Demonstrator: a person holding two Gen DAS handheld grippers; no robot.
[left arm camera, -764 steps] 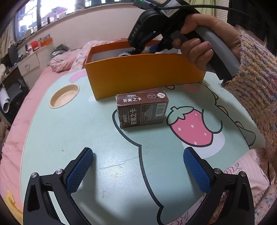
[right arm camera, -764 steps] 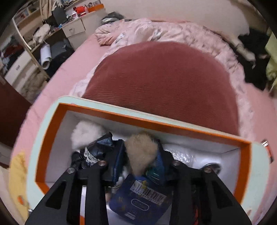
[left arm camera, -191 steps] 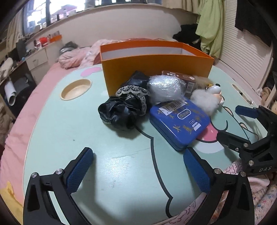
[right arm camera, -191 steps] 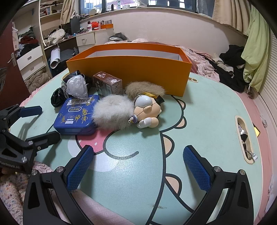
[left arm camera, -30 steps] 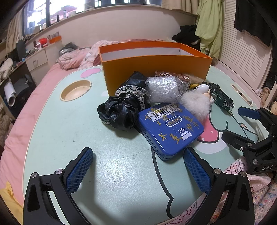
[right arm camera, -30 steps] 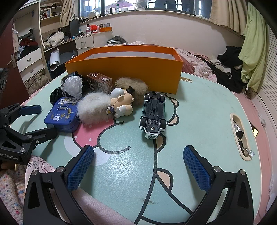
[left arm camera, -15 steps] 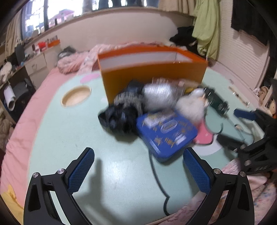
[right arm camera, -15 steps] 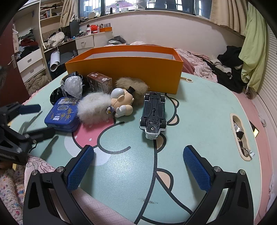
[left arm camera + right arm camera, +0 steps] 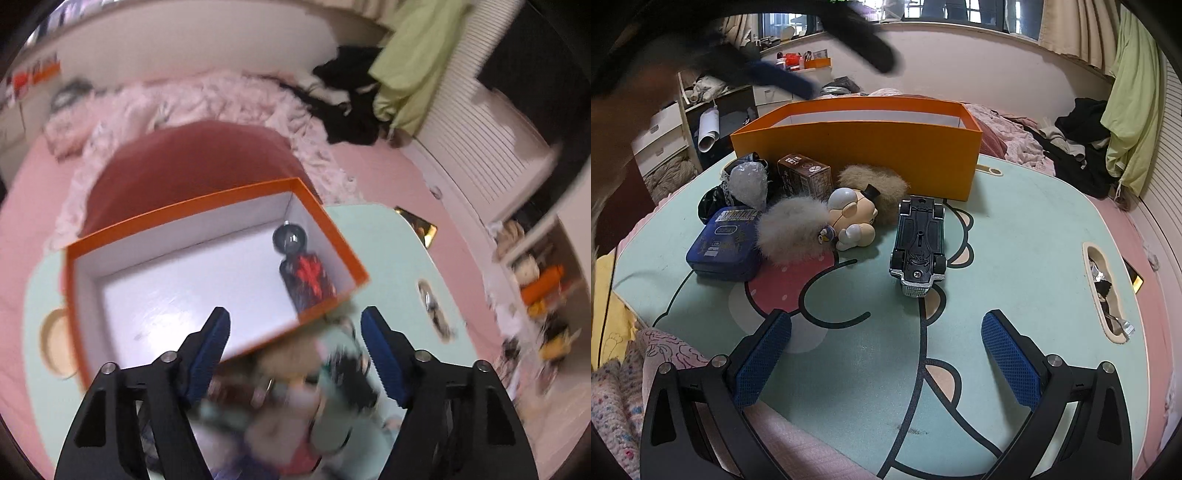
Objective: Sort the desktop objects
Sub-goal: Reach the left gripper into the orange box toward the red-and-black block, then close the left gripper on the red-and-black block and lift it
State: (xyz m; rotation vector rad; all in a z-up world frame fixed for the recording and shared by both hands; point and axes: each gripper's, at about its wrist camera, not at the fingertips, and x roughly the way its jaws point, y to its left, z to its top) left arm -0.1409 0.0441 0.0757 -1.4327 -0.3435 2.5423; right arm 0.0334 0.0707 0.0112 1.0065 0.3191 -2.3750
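My left gripper (image 9: 295, 332) hangs above the near wall of the orange box (image 9: 328, 236), pointing down into it. Its jaws are closing with nothing gripped between them. Inside the box, at its right end, lie a dark item with a red pattern (image 9: 308, 278) and a round dark thing (image 9: 290, 238). In the right wrist view my right gripper (image 9: 886, 347) stands open over bare table. Before the orange box (image 9: 857, 147) lie an upside-down toy car (image 9: 918, 240), a doll figure (image 9: 853, 218), a fur pompom (image 9: 792, 229), a blue tin (image 9: 722, 243), a brown carton (image 9: 803, 177) and a foil ball (image 9: 748, 184).
The mint-green table (image 9: 1015, 221) has a slot tray (image 9: 1104, 291) near its right edge and a round cup recess (image 9: 55, 343) at its left. A black bag (image 9: 711, 201) lies behind the tin. A pink bed surrounds the table; the left wrist view is motion-blurred.
My left gripper has risen and swung forward from the table's near edge to above the orange box, and its jaws have narrowed. The right gripper and the objects have stayed put.
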